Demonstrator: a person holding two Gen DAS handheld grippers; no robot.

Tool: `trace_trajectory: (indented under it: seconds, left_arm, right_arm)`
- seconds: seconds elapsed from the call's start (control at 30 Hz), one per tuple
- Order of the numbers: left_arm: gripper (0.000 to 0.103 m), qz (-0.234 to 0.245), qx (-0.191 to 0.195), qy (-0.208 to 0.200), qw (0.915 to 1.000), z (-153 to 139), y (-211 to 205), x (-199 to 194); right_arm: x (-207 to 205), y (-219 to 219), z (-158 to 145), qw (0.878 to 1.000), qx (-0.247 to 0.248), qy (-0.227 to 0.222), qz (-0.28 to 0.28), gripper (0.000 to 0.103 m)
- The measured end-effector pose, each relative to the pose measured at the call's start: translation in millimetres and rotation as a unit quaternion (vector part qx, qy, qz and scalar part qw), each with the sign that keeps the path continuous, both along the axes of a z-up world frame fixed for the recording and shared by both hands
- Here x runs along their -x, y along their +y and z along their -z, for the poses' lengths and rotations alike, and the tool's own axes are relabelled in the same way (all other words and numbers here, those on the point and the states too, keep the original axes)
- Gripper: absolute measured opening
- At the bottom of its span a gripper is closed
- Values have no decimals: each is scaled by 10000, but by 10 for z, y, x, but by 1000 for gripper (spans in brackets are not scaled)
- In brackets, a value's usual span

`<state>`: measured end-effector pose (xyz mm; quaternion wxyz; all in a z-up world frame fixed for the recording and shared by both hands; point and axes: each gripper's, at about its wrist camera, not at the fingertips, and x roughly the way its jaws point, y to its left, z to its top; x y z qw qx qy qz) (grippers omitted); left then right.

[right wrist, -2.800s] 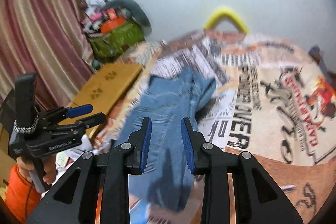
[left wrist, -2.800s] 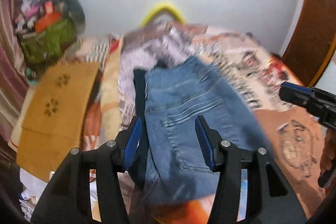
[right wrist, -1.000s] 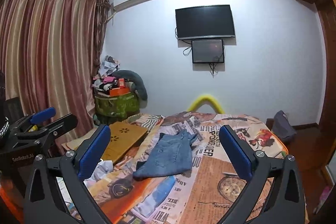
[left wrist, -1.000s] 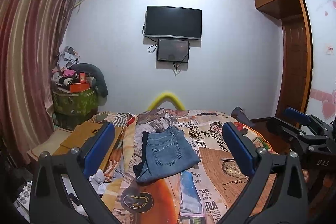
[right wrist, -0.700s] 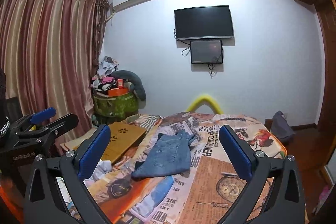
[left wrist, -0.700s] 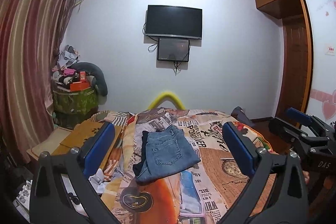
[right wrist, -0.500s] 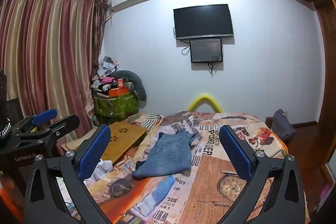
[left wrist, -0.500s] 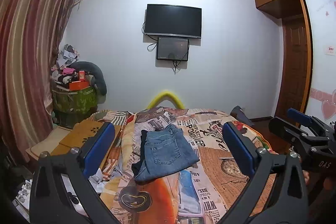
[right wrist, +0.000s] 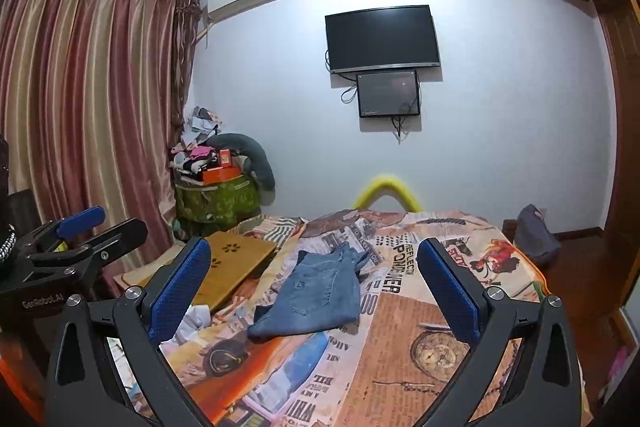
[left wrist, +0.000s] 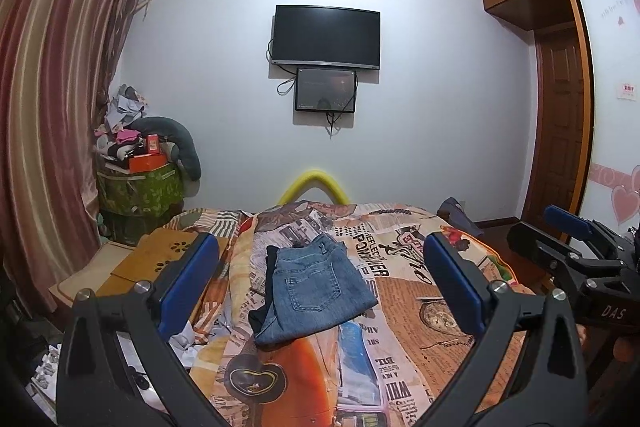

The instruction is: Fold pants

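While both grippers hang back at the foot of the bed, the folded blue denim pants [left wrist: 316,289] are just lying there on the newspaper-print orange bedspread [left wrist: 404,291], back pocket facing up, with a bit of dark fabric poking out along their left edge. Left gripper [left wrist: 320,283] has its blue-padded jaws spread wide, nothing between them, well short of the pants. Same deal with the right gripper [right wrist: 316,285]: jaws wide apart, empty, hovering off the pants. From the right wrist view the pants [right wrist: 316,293] look a little rumpled at the far end, and the near folded edge sits just above an orange patch of the print. Left of the pants, past the edge of the bedspread, there's a flat tan wooden board with paw-shaped cutouts [right wrist: 236,265]. Beyond the pants, at the far end of the bed, a curved yellow foam tube [left wrist: 314,183] sticks up against the wall, and higher up over it hangs a black flat-screen TV [left wrist: 326,37] with a smaller dark screen right under it. Each wrist view catches the other gripper off at the side edge.
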<state>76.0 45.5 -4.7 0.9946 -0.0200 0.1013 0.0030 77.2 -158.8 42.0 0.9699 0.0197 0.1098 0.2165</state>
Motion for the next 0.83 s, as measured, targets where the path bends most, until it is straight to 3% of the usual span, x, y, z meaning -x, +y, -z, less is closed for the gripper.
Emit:
trace_trajectory:
  seconds: [0.83]
  left_arm:
    - [103,229,40,141,9996,49,79,-10]
  right_arm:
    - [29,49,-27,10000,20,-13,-54,103]
